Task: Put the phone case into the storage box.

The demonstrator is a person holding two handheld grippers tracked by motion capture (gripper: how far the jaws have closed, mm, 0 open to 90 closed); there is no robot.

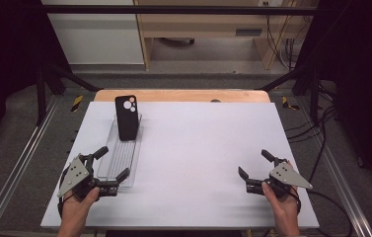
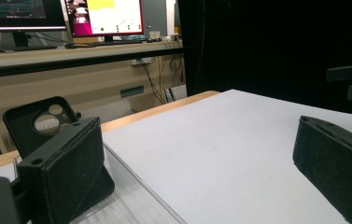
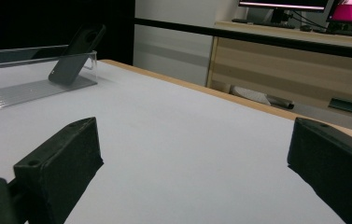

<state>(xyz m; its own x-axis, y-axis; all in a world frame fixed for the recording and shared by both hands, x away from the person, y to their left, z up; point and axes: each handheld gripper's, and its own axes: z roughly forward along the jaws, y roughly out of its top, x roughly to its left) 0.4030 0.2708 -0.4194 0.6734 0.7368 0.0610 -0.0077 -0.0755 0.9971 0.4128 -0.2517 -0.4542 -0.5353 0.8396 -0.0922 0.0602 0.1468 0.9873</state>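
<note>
Your left gripper and right gripper, fingers apart, empty; phone case: light, flexible, probably slick—grip its side edges.

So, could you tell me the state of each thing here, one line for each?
Phone case: leaning tilted at the far end of the tray, camera cut-outs at the top, not held.
Tray: clear, flat on the table, near end between the left jaws.
Left hand-held gripper: open, holding nothing.
Right hand-held gripper: open, holding nothing, over bare table.
Table: white top.
</note>
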